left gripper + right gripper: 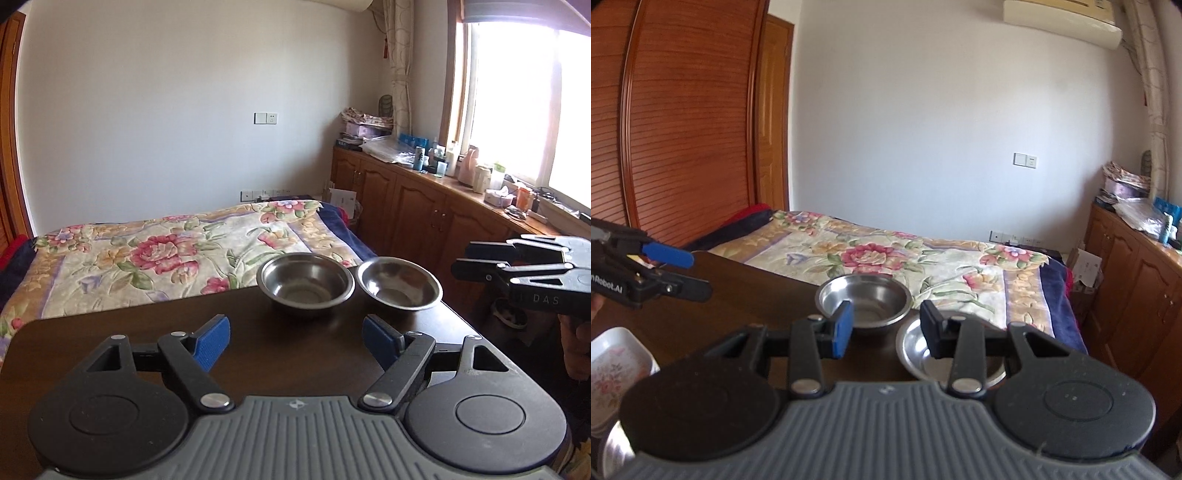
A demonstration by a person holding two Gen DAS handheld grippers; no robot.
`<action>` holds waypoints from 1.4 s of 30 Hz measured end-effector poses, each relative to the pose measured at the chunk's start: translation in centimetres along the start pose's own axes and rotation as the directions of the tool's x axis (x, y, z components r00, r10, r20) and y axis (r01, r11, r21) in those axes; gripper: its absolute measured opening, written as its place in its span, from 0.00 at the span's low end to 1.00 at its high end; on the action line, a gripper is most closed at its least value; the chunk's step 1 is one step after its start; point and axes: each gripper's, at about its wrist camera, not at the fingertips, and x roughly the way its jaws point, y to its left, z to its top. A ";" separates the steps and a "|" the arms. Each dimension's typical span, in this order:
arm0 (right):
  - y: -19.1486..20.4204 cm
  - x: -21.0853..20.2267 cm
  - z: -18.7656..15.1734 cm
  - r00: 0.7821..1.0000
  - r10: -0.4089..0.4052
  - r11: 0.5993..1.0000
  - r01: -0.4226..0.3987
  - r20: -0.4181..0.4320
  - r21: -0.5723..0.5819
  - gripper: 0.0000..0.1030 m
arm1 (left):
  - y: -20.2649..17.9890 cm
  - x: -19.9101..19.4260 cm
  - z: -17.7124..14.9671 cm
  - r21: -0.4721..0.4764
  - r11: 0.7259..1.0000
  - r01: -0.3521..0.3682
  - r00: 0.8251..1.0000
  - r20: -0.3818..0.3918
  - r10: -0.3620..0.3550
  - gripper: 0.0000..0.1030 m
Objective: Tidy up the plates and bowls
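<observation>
Two empty steel bowls stand side by side at the far edge of a dark wooden table: the left bowl and the right bowl. My left gripper is open and holds nothing, hovering short of the bowls. My right gripper is open too, just above the near side of the right bowl, and its right finger hides part of that rim. A stack of white floral plates lies at the table's near left, with something steel below it.
Just past the table's far edge is a bed with a floral blanket. Wooden cabinets with a cluttered top run along the right under a window. A slatted wooden wardrobe stands at the left.
</observation>
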 end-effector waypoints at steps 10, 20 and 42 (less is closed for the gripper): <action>-0.3 3.9 2.0 0.998 0.046 0.999 -0.047 -0.035 -0.014 0.40 | 1.9 2.6 1.1 -0.002 1.000 -0.007 1.000 -0.020 0.007 0.79; -0.7 9.0 2.0 0.993 0.039 0.999 -0.038 -0.114 0.013 0.40 | 3.9 6.4 2.6 0.007 1.000 -0.015 0.999 -0.043 0.015 0.79; -2.3 15.6 0.5 0.957 0.063 0.995 -0.038 -0.284 0.092 0.36 | 4.7 14.7 2.3 -0.090 0.991 0.095 0.982 -0.153 -0.108 0.54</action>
